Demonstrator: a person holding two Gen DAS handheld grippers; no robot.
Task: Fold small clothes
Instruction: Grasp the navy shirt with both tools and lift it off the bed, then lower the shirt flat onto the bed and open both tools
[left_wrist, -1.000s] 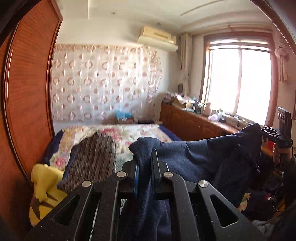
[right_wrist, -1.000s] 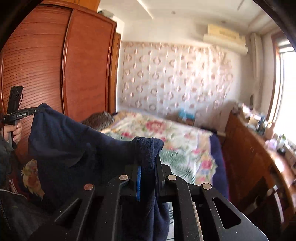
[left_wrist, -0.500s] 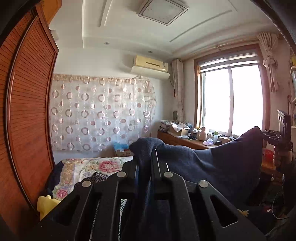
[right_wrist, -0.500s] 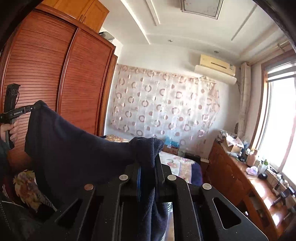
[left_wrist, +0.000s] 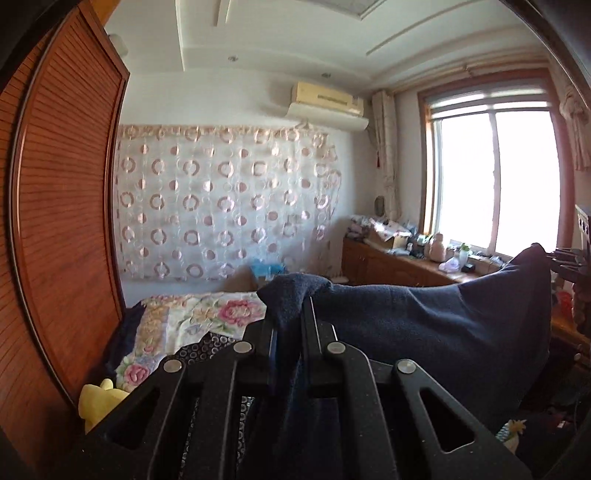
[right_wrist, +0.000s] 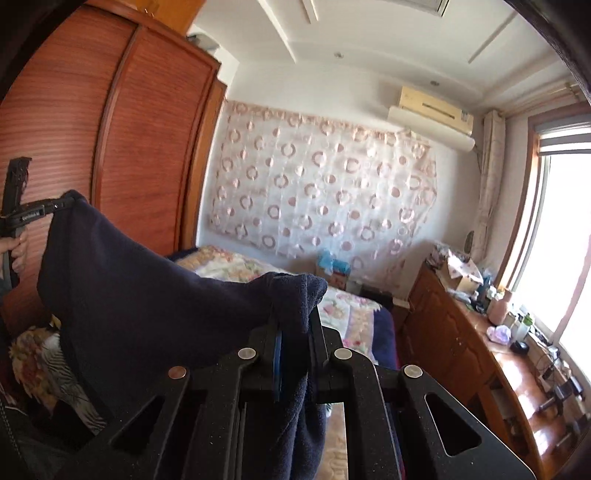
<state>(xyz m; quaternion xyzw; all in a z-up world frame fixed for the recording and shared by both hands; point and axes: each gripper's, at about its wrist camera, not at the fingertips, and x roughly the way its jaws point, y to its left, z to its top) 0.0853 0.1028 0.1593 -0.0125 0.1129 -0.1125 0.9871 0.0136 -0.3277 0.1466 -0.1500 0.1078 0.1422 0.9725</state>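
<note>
So the dark blue cloth (left_wrist: 443, 325) is up in the air right now, stretched between my two claws like a little hammock, nothing of it touching the flowery bed (left_wrist: 199, 314) that I can see. Its long axis runs straight from one claw to the other, left to right across me, top edge sagging a bit in the middle and the rest hanging down on the near side.

My left claw (left_wrist: 290, 328) is clamped on one top corner, with a wad of fabric poking up out of the closed jaws. My right claw (right_wrist: 295, 325) is doing the same on the other corner. Neither hand is closer to the cloth, since both are gripping it at the ends.

The bed is ahead and below, the far side from me, with the brown wardrobe (right_wrist: 110, 147) on the left. I reckon the next bit is laying it flat out there, keeping that edge level and taut so it doesn't bunch up.
</note>
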